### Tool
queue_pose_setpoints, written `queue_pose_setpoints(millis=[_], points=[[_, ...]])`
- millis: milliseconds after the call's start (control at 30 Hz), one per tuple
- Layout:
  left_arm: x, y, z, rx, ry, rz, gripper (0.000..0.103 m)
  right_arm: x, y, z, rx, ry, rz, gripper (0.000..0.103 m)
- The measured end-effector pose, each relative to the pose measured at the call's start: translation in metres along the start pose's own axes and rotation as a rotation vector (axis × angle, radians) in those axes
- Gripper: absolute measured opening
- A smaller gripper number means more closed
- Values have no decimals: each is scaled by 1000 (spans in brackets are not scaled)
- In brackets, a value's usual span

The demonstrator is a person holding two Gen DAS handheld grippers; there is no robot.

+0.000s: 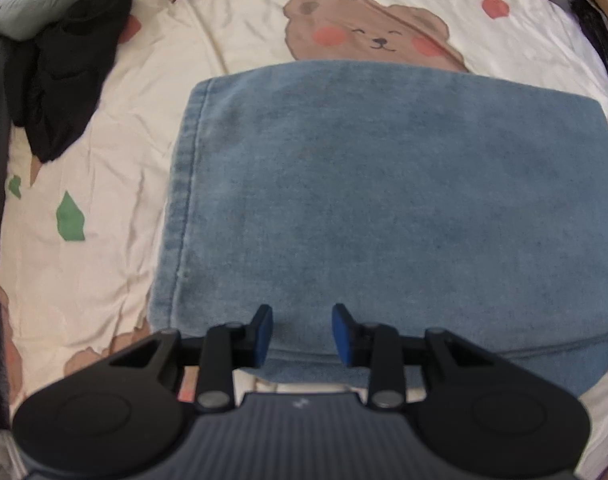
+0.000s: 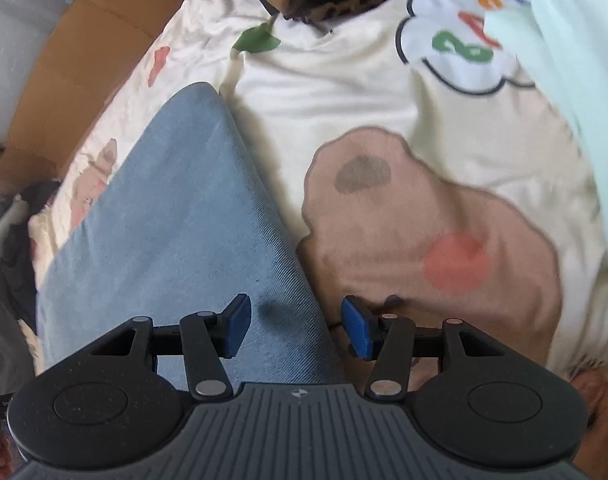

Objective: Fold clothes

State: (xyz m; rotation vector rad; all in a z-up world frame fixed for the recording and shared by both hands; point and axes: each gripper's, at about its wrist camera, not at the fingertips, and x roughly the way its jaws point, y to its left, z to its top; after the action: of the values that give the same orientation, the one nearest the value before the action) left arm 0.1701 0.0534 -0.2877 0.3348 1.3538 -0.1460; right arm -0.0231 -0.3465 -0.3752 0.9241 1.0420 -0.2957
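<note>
Two claws (image 1: 302, 334) (image 2: 295, 328), folded denim (image 1: 384, 200) beneath

The left gripper (image 1: 302, 334) and the right gripper (image 2: 296, 328) look the same. Each has two black fingers with blue pads (image 1: 264, 334) at the tips. Black bars join the fingers to the body with round silver pins (image 2: 212, 388). Each body is dark grey with ridges down the middle, a tiny white mark near the far edge, and a round black disc on each side.
</note>
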Motion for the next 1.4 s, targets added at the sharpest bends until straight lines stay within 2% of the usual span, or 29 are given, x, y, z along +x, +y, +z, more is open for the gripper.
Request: queue_pose_setpoints(millis=[200, 300, 400, 633, 900, 1000, 1167, 1267, 1400], points=[[-8, -19, 12, 80, -2, -12, 35, -1, 2, -5, 15, 8, 66, 55], [-6, -33, 16, 95, -12, -38, 35, -3, -11, -8, 76, -7, 82, 42], [5, -50, 14, 126, 4, -52, 35, -2, -17, -11, 90, 27, 31, 43], [20, -85, 7, 140, 23, -131, 34, 0, -27, -12, 177, 53, 81, 44], [29, -102, -3, 167, 48, -129, 34, 4, -20, -12, 140, 121, 55, 46], [34, -102, -1, 162, 66, -128, 34, -6, -15, -7, 176, 137, 97, 46], [38, -108, 1, 172, 95, -110, 35, -17, -16, -8, 251, 65, 225, 46], [37, -112, 2, 195, 109, -96, 35, -4, -23, -15, 219, 113, 169, 46], [38, -112, 0, 211, 111, -98, 36, 7, -45, -27, 333, 115, 208, 46]])
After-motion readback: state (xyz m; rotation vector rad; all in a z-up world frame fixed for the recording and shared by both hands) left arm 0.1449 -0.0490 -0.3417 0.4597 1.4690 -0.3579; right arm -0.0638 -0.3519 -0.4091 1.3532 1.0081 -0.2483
